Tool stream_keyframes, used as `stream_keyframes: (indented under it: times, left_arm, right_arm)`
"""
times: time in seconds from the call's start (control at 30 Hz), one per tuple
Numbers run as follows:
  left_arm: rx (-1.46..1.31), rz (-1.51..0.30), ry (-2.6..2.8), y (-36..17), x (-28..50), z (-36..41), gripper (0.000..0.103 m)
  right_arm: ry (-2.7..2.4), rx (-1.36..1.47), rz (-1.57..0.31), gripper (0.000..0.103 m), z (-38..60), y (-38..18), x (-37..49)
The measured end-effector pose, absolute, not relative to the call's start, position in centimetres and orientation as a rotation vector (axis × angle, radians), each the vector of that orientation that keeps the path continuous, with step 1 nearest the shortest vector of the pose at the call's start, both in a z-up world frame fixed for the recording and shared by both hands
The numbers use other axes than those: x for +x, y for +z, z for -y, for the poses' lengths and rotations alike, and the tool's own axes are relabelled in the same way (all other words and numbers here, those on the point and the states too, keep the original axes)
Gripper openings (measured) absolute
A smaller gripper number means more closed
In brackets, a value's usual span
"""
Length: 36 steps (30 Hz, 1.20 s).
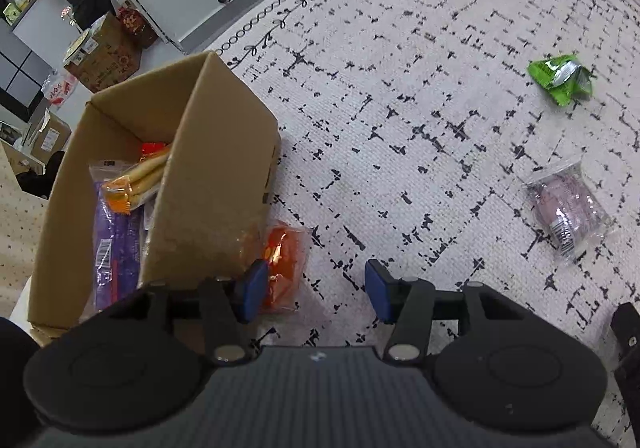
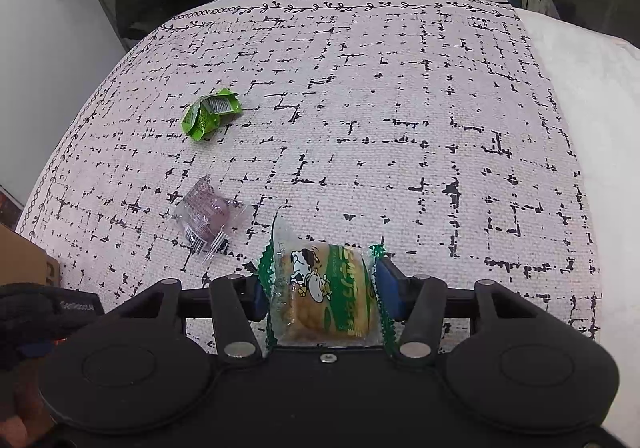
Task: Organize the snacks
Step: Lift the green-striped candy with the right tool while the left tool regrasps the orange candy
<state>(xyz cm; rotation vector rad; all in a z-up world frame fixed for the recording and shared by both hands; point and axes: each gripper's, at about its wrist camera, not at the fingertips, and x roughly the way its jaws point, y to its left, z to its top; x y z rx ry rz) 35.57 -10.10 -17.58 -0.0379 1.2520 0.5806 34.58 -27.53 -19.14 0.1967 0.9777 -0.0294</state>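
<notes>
My 2 wrist views look steeply down, close over the patterned cloth [image 1: 400,107]; both catch the green packet [image 1: 562,77] and purple packet [image 2: 206,213].

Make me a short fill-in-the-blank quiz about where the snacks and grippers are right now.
1. The right gripper is shut on a snack with a cartoon ____ on its wrapper.
2. The left gripper is ____ and holds nothing.
3. The purple packet lies inside the ____.
4. The crumpled packet farthest up the patterned cloth is ____ in colour.

Missing words: dog; open; cardboard box; green
</notes>
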Motion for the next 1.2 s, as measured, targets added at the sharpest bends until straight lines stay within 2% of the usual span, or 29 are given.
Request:
stream_keyframes:
  times: [0.3,0.37,0.5,0.7,1.2]
  left_arm:
    - [-0.152,-1.251,0.537,-17.8,35.4,7.9,0.052]
    - [-0.205,-1.254,0.503,-17.4,35.3,7.2,0.05]
    - [-0.332,-1.275,0.434,-16.8,35.4,5.3,0.041]
    - [-0.45,-1.308,0.33,-16.6,35.8,3.3,0.039]
    - [-0.154,-1.295,0.445,-17.3,35.3,5.3,0.039]
  right_arm:
    - [-0.037,0.17,-0.979,0.05,27.1,-19.2,34.6]
    - [-0.044,0.166,-0.977,0.048,27.1,-19.2,34.6]
    - [-0.039,0.175,-0.968,0.042,27.0,-19.0,34.7]
    - [-0.029,0.193,-0.971,0.038,26.8,-18.8,34.5]
    - [-0.037,0.17,-0.987,0.04,26.4,-19.0,34.8]
